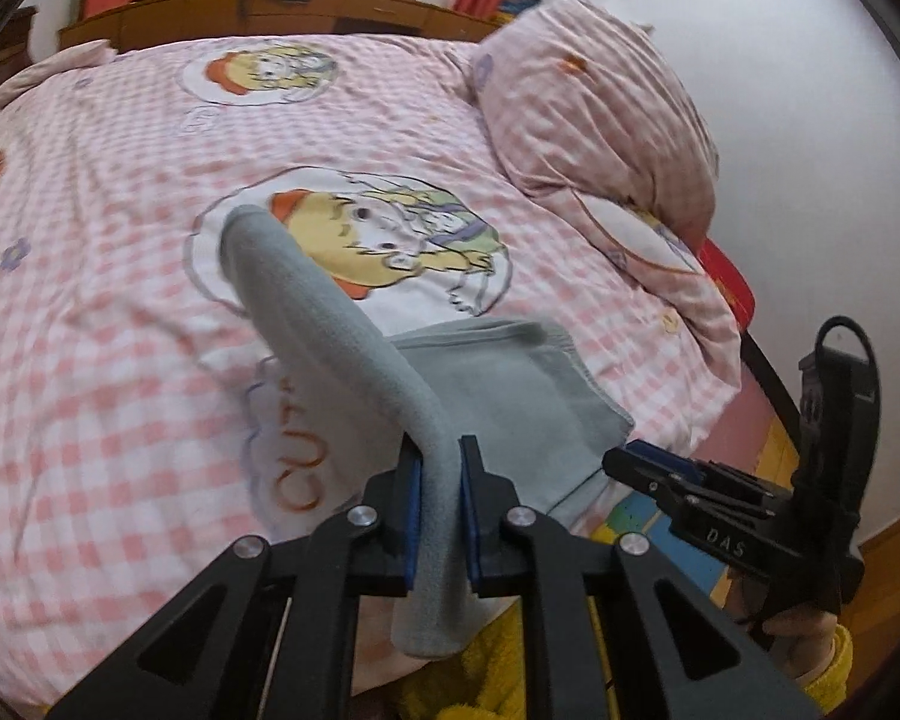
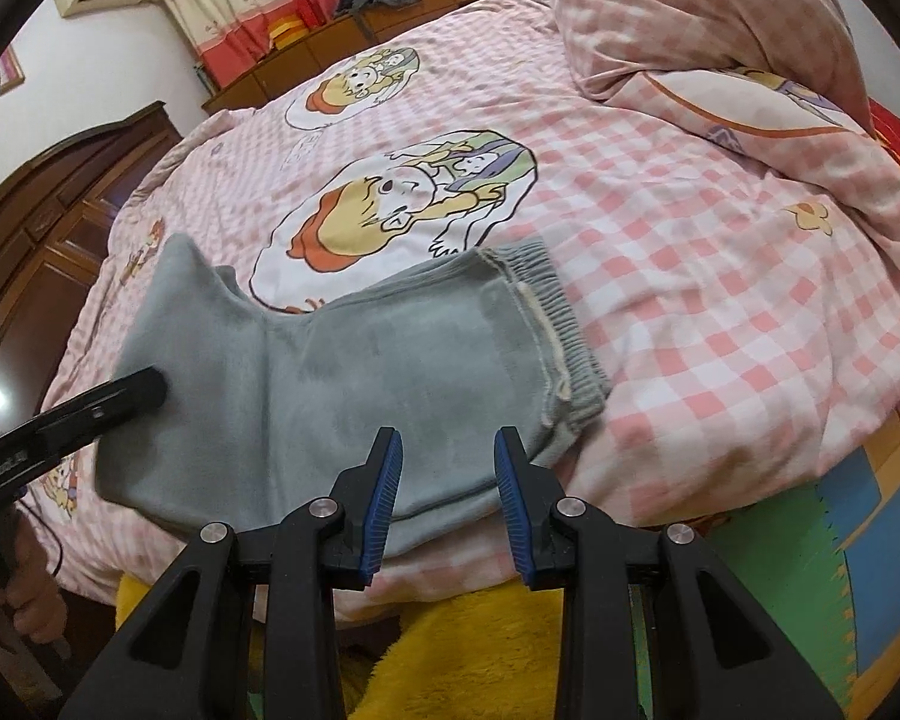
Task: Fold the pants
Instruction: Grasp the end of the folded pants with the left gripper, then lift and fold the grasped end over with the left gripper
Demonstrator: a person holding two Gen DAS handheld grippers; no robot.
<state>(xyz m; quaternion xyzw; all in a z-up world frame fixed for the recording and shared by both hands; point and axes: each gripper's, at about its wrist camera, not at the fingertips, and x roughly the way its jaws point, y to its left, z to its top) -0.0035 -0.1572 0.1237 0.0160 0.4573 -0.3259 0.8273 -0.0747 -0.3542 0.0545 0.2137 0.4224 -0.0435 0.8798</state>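
Grey fleece pants (image 2: 342,372) lie on the pink checked bed, their elastic waistband (image 2: 546,306) to the right. My left gripper (image 1: 441,468) is shut on the leg end of the pants (image 1: 330,324) and holds that part lifted above the lower layer (image 1: 510,384). It also shows in the right wrist view (image 2: 144,390), at the left of the cloth. My right gripper (image 2: 448,480) is open and empty, its blue pads just above the near edge of the pants. It also shows in the left wrist view (image 1: 636,459), at the right.
A pink checked duvet pile (image 1: 600,108) sits at the bed's right end, over a red headboard edge (image 1: 729,282). A wooden cabinet (image 1: 306,18) runs behind the bed. A colourful floor mat (image 2: 840,570) lies below the bed's near edge.
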